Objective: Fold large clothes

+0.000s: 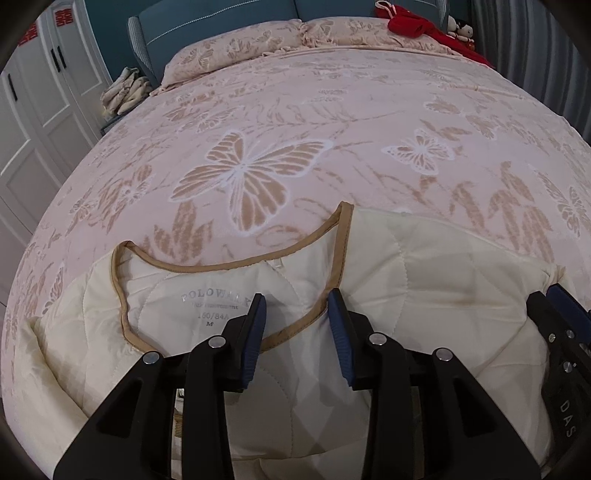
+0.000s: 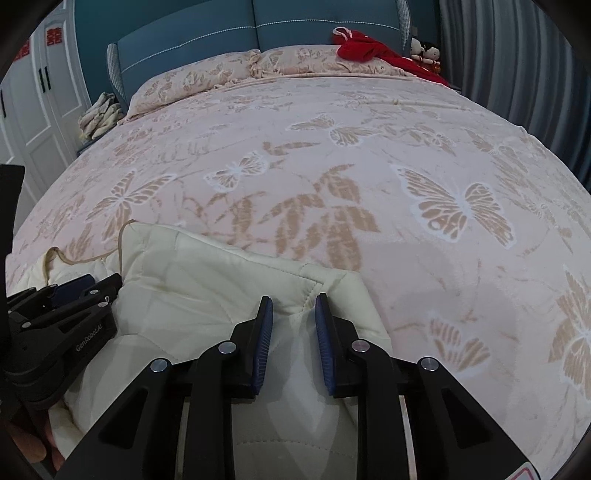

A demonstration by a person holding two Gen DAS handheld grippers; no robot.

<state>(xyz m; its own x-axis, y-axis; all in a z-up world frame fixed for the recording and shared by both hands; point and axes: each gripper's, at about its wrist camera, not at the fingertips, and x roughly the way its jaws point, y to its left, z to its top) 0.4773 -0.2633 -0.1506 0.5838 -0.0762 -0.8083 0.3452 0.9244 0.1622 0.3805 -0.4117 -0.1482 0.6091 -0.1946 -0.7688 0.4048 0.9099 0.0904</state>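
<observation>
Right now a cream quilted jacket lies at the near edge of a big bed, on a pink blanket with butterflies on it. Its neck hole faces up, with a tan trim going round it and a printed size label inside that says M. The left gripper sits low over the jacket at the neck, and its jaws are apart, with the tan trim and some cream cloth showing in the gap. One blue pad is over the label side and the other is over the front panel. The right gripper is just beside it, over the jacket's shoulder corner. Its jaws are apart too, a little closer together, with a fold of cream cloth between them. I cannot tell if the pads touch the cloth. Far back on the bed are two pink pillows and a red piece of clothing. Behind them is a blue headboard. White closet doors stand to the left side.
</observation>
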